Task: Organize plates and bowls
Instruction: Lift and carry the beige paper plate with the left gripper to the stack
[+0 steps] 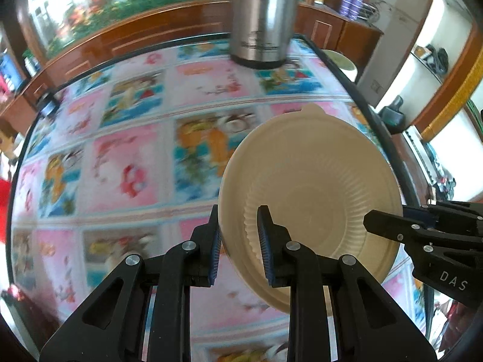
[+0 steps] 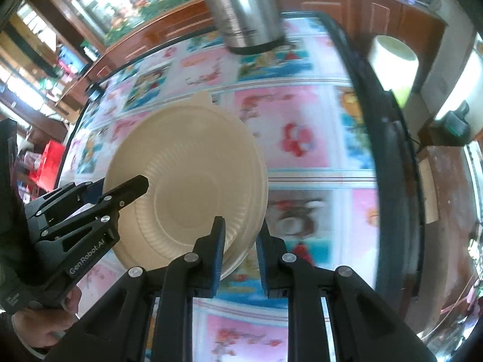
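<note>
Above the glossy table (image 1: 126, 163), both tools pinch a ribbed round bowl (image 1: 314, 181).

**Cream bowl gripped at both rims above patterned table**

A cream ribbed bowl (image 2: 187, 181) is held tilted over the cartoon-printed tablecloth (image 2: 289, 138). Its near-right rim is pinched between the blue-padded fingers of the right gripper (image 2: 240, 241). Its left rim is clasped by the left gripper (image 2: 120, 193), which is held by a hand (image 2: 42, 325) at the lower left. A steel flask (image 2: 247, 9) is seen standing at the far edge of the table, blurred.
</note>
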